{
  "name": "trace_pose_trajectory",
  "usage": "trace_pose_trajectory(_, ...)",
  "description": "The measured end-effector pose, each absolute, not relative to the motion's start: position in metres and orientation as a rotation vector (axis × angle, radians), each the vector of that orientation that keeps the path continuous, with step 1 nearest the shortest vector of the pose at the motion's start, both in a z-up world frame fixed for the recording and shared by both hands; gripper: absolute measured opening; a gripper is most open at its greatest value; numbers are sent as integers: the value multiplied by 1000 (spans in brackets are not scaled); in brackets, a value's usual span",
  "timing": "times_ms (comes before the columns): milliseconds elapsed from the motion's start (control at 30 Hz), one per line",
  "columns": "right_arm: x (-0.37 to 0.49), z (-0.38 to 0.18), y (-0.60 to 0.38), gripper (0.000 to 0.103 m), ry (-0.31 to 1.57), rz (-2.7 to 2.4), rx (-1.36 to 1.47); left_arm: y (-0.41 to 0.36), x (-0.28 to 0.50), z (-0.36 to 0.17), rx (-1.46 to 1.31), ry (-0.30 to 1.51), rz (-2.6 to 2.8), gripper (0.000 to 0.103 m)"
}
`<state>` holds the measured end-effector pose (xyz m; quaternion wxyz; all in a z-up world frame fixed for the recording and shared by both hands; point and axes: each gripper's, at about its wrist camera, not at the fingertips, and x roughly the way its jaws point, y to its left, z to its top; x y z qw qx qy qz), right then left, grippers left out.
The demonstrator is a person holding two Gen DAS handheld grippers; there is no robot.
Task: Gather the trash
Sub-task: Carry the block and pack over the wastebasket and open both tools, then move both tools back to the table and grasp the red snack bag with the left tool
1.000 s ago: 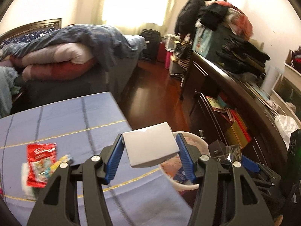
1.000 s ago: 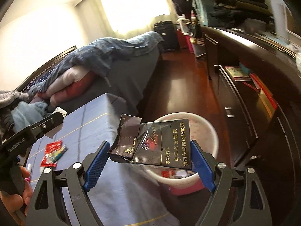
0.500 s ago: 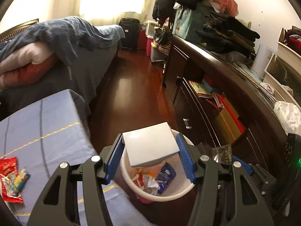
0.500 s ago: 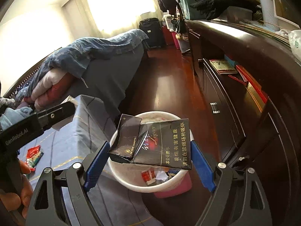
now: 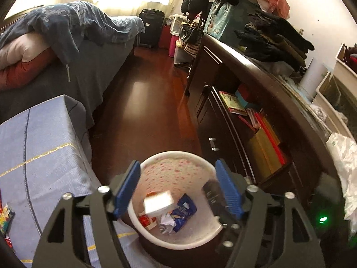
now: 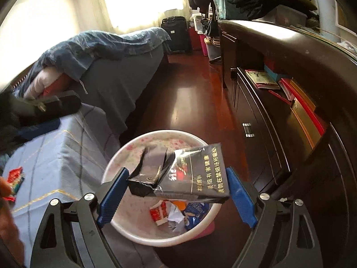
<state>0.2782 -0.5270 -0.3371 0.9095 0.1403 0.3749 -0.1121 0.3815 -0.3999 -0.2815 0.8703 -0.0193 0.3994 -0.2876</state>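
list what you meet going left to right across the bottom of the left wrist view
snack wrapper → blue tablecloth → white box in the bin → blue packet → white plastic bag

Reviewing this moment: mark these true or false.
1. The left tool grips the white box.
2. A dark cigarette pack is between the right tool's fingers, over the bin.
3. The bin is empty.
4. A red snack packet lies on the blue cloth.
1. False. The white box is down in the bin. The left tool has nothing between its fingers, and its jaws are opening.
2. True. The dark cigarette pack is in the right tool, above the bin.
3. False. The bin holds a red wrapper, a blue packet and crumpled paper.
4. True. The red snack packet lies on the blue cloth.
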Motion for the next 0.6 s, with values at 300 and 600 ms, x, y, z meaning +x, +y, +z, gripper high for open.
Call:
trace_pose_trajectory(300, 281, -340, -518, 94, 779, -238, 241, -378, 374, -263, -72, 778, -580, 81)
trace_pose_trajectory(600, 273, -322, -497, 96, 796, -192, 254, -313, 359, -252, -62, 734, -415, 88)
